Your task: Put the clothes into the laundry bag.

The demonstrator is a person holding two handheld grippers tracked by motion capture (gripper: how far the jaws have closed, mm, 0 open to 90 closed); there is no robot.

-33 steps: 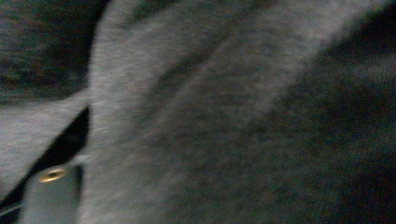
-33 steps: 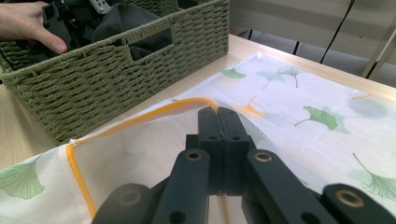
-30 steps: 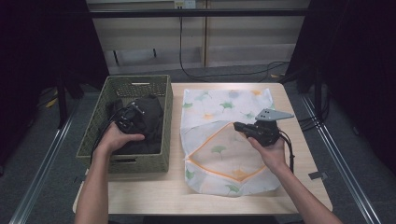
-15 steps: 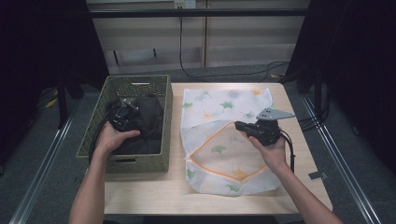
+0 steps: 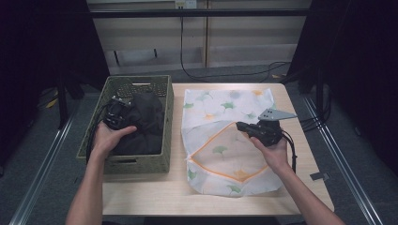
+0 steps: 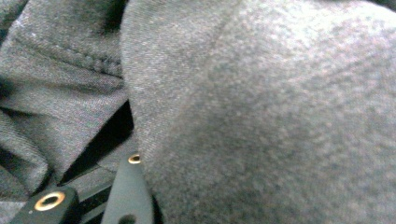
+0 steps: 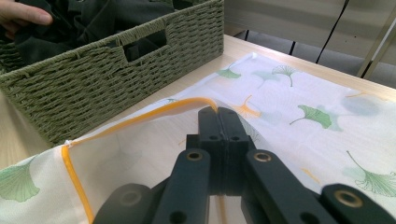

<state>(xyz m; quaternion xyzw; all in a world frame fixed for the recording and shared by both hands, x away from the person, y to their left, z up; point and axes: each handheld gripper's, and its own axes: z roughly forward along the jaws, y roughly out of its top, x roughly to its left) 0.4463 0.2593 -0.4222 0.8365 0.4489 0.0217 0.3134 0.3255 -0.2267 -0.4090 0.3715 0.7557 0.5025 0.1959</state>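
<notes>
Dark cloth gripped in the basket while the bag's mouth is held open

The left gripper (image 5: 117,115) has just been closing, and its jaws now pinch a fold of the dark garment (image 5: 143,123) in the woven basket (image 5: 166,122) along the table's left edge, probably to lift it out. The right gripper (image 5: 244,126) is clamped flat on the orange-trimmed rim of the leaf-print laundry bag (image 5: 225,105), which lies from the table's middle to its right side; held up like this, the mouth gapes toward the basket, ready to receive the cloth. The left gripper view shows grey weave and a seam pressed against one jaw, which the high view cannot resolve. The right gripper view shows the jaws meeting on the rim and a cut-out handle in the basket wall.
</notes>
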